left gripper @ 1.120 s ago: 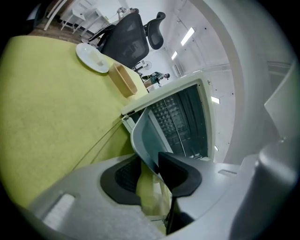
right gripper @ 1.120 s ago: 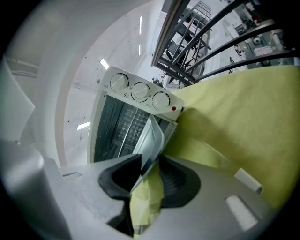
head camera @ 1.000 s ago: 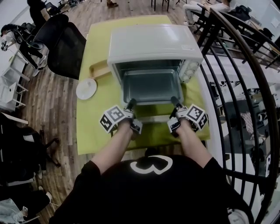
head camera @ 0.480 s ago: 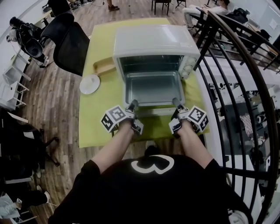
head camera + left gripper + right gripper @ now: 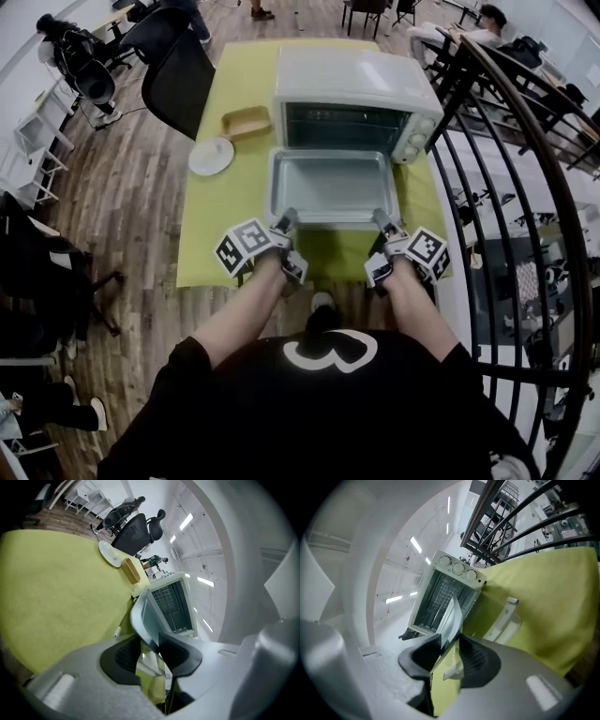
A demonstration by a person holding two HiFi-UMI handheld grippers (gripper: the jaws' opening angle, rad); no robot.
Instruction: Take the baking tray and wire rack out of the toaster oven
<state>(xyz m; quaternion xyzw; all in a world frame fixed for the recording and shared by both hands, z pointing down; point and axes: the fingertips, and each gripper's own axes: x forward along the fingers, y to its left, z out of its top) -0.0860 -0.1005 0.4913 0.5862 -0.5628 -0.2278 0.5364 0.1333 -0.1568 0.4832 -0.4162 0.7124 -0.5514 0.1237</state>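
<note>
The first step is in hand: the tray [image 5: 330,185] is held out in front of the oven [image 5: 354,82], with its far edge just at the oven mouth. Whether it is fully clear of the mouth cannot be told.

The tray is gripped at both near corners. The left gripper [image 5: 286,223] is closed on the near-left rim, with the thin metal edge pinched between the pads and the jaws only partly closed around it. The right gripper [image 5: 382,222] is clamped the same way on the near-right rim. The tray looks empty and roughly level, above the yellow-green table [image 5: 220,239]. The open door's handle [image 5: 506,616] is seen below it in the right gripper view.

A grid is seen inside the oven [image 5: 440,597]. It is judged to be the rack, not yet taken out.

Next, the tray needs to be carried clear of the door and set down on a bare part of the table. The two grippers should be kept at one height so that the tray is not twisted or tipped. The plate [image 5: 212,156] and the wooden box [image 5: 246,122] on the left should be avoided. Once the tray is resting flat, both pairs of jaws should be opened and drawn back. Only then can the rack be reached for.
</note>
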